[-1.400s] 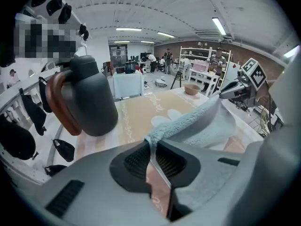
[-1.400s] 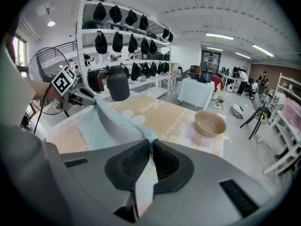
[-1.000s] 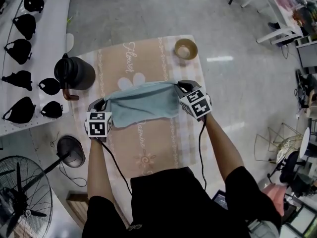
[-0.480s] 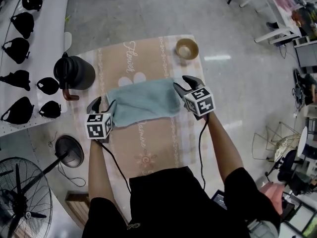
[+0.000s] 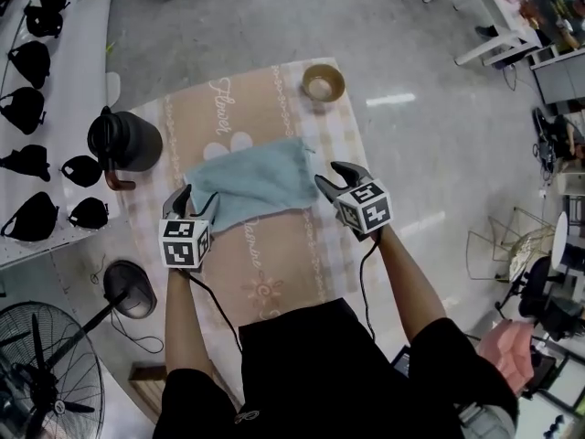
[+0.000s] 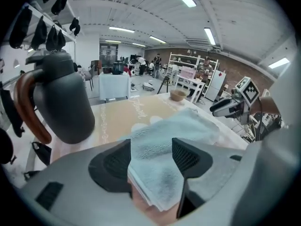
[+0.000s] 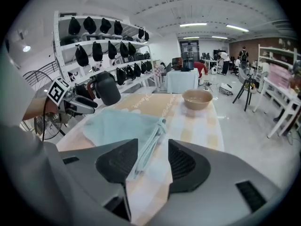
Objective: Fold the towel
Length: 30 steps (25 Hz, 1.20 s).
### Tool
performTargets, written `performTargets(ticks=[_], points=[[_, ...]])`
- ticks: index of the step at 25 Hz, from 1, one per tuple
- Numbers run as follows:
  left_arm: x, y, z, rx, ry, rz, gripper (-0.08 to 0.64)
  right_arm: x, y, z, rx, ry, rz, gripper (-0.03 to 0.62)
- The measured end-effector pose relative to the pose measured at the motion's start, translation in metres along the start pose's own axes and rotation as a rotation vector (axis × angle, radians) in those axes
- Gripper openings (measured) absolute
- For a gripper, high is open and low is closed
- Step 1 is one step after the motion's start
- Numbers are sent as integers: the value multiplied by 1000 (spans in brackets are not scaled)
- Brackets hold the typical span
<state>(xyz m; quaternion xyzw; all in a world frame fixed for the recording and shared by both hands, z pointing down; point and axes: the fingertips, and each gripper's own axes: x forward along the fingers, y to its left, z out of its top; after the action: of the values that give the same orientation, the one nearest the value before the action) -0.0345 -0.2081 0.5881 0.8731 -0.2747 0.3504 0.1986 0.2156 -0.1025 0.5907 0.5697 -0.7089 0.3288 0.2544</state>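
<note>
- Towel [image 5: 247, 186]: pale blue, lying flat on the patterned tablecloth [image 5: 274, 263] in the middle of the table. It sits between the two grippers. In the left gripper view its near corner shows stacked layers, so it is folded over.
- Left gripper [image 5: 192, 204]: held at the towel's near left corner. The jaws stand apart and the layered corner lies in the gap between them. The corner lies against the left pad, but the jaws are not clamped on it.
- Right gripper [image 5: 331, 179]: held at the towel's right edge. The jaws stand apart. A bunched ridge of that edge reaches into the gap from the far side, and bare tablecloth shows between the pads nearer the camera. Nothing is gripped.
- Both arms of the person reach forward from the near side of the table, one to each end of the towel.
- Jug [image 5: 123, 140]: black with a brown handle, upright on the tablecloth. It is beyond and to the left of the towel, near it but not touching.
- Bowl [image 5: 323, 81]: tan, upright near the far right edge of the tablecloth, well apart from the towel.
- Shelf [image 5: 64, 108]: white, running along the left of the table and carrying a row of black items.
- Fan [image 5: 37, 373]: standing on the floor at the near left.
</note>
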Motion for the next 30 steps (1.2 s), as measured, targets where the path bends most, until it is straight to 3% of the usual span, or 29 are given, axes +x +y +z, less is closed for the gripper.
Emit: performTargets(ticks=[5,7,11,16,23,30], points=[[-24,-13,-32,-108,22,47,270,-11,22,6,-109,-12,67,187],[-39,-18,-50,-173,31,77,269,-3,38,26,-198,-2,163,187],[-57,-28,-76,-330,14,117,270,22,94,74,-494,62,381,187],[-64,-23,-90,-559,-35,181,270,70,164,113,-691,123,558,187],[-58,-12,-96,-804,-116,186,269,137,229,118,-835,269,698,186],[-38,-7,-111,-875,-91,180,270,193,252,99,-893,436,767,186]])
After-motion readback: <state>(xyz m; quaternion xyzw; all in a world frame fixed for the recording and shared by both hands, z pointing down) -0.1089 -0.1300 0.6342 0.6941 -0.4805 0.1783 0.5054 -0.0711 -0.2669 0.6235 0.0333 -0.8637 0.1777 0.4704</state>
